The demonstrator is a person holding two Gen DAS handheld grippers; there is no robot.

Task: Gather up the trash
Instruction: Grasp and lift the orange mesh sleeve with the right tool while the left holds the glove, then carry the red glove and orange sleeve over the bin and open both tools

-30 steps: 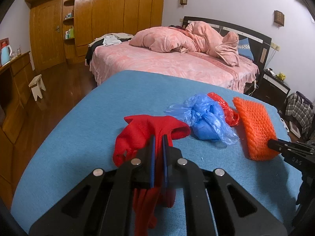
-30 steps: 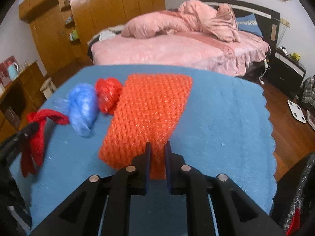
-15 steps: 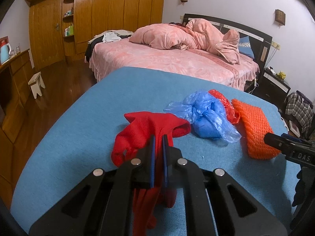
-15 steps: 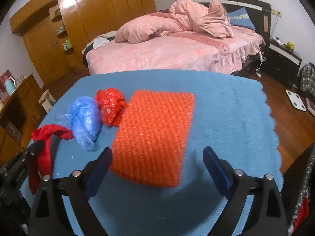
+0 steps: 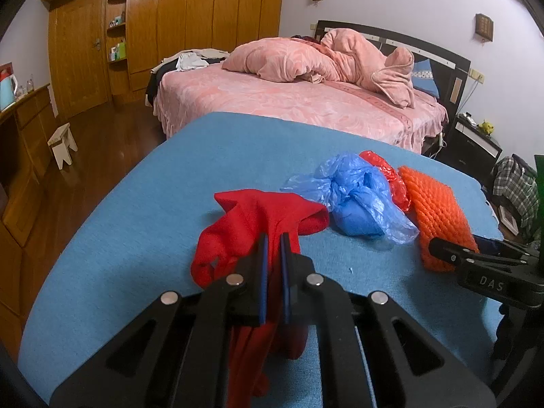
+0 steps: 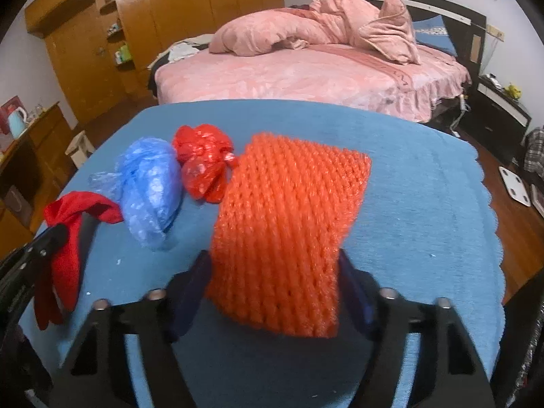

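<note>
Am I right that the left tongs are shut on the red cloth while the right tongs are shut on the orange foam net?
Not quite: the right tongs are open, their jaws standing either side of the orange foam net, as the right wrist view shows. The left tongs are indeed shut on the red cloth.

Home bedroom: pink bed (image 5: 299, 102), wooden wardrobe (image 5: 204, 23)

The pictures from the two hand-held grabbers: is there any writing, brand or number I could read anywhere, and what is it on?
"DAS": pale letters on the black body of the right gripper, seen in the left wrist view; the word may run on out of sight.
Bottles on the wardrobe shelf: labels too small to read.
Red box behind the kettle: print too blurred to read.
Nothing else legible.
</note>
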